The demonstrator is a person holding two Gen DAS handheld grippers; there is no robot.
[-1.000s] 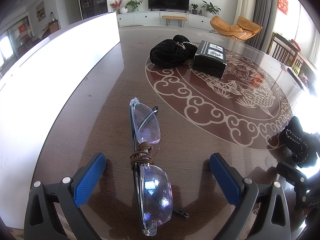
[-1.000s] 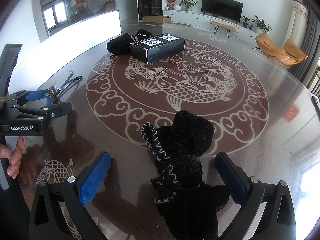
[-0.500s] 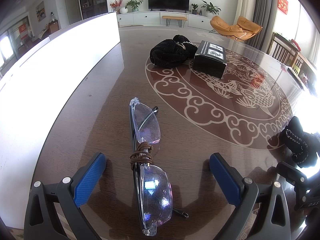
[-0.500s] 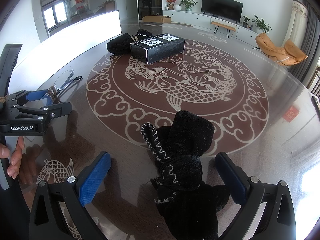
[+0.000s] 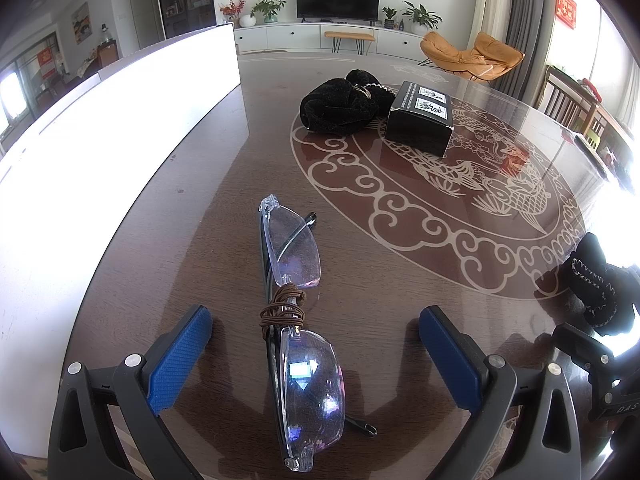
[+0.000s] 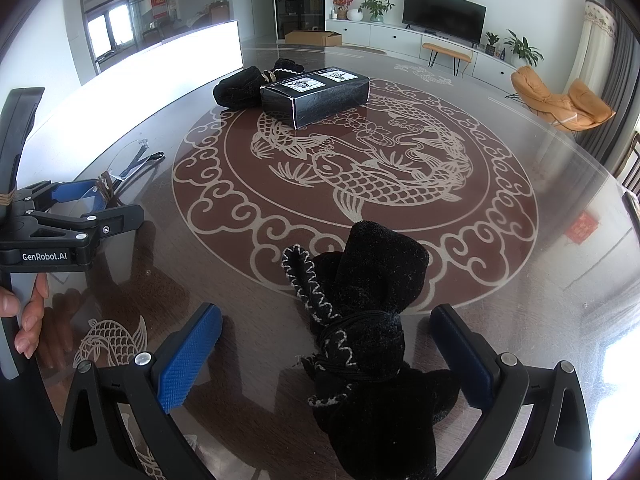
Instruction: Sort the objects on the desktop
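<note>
The left gripper (image 5: 316, 356) stands with its blue-padded fingers spread wide, one on each side of the folded rimless clear-lensed spectacles (image 5: 296, 308), touching neither lens. The spectacles lie lengthwise between the pads, running from six o'clock toward twelve, with a brown cord (image 5: 282, 312) wound round the bridge in the middle. The right gripper (image 6: 326, 356) is just as widely parted, straddling a small black velvet drawstring pouch with pale stitching (image 6: 360, 320), which slumps on the glossy brown table with its carp-and-cloud medallion (image 6: 400, 184).

Further out, toward twelve o'clock of the left view, a second black velvet pouch (image 5: 340, 106) sits touching a black rectangular box with white labels (image 5: 420, 124). Nothing has been gathered yet, so I would judge the sorting barely begun.

The risks look plain enough from here. If the left pads close across the lenses, the thin rimless glass could flex, skid on the polished top or twist at the bridge; closing at the cord-wrapped middle seems safer. A loose temple arm (image 5: 362, 426) sticks out at five o'clock and might catch. On the right, the soft pouch could squash and slide free, or its drawstring could snag a pad. The two grippers stand near each other, so a careless swing might knock them together.
</note>
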